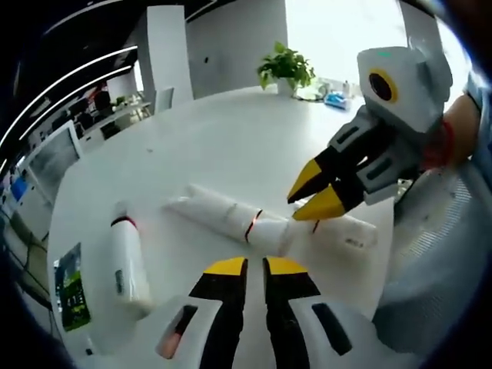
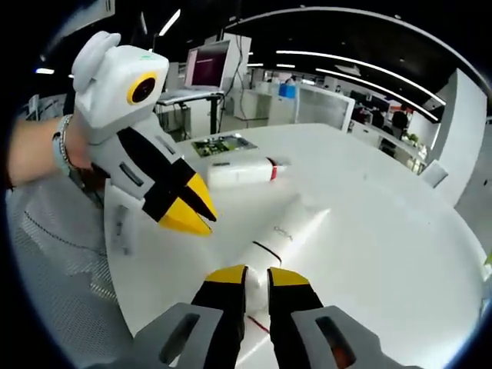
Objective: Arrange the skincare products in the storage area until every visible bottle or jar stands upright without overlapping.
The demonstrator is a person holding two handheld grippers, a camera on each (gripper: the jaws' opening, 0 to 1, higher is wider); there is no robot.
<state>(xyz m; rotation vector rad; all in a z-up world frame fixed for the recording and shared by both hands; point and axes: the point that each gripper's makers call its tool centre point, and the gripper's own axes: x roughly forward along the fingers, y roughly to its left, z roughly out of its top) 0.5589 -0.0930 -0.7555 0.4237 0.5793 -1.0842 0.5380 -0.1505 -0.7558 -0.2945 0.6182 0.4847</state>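
While both grippers hang over the round white table [image 1: 231, 138], nothing is in either. The left gripper [image 1: 255, 265] has its yellow-tipped jaws nearly together with a thin gap, empty. Just beyond them two white tubes [image 1: 231, 215] lie end to end on their sides, a third white tube [image 1: 350, 233] touching at the right and a white bottle [image 1: 128, 257] lying apart at the left. The right gripper [image 1: 314, 194] hovers above the tubes, jaws drawn close, empty. A potted plant [image 1: 286, 68] stands far back.
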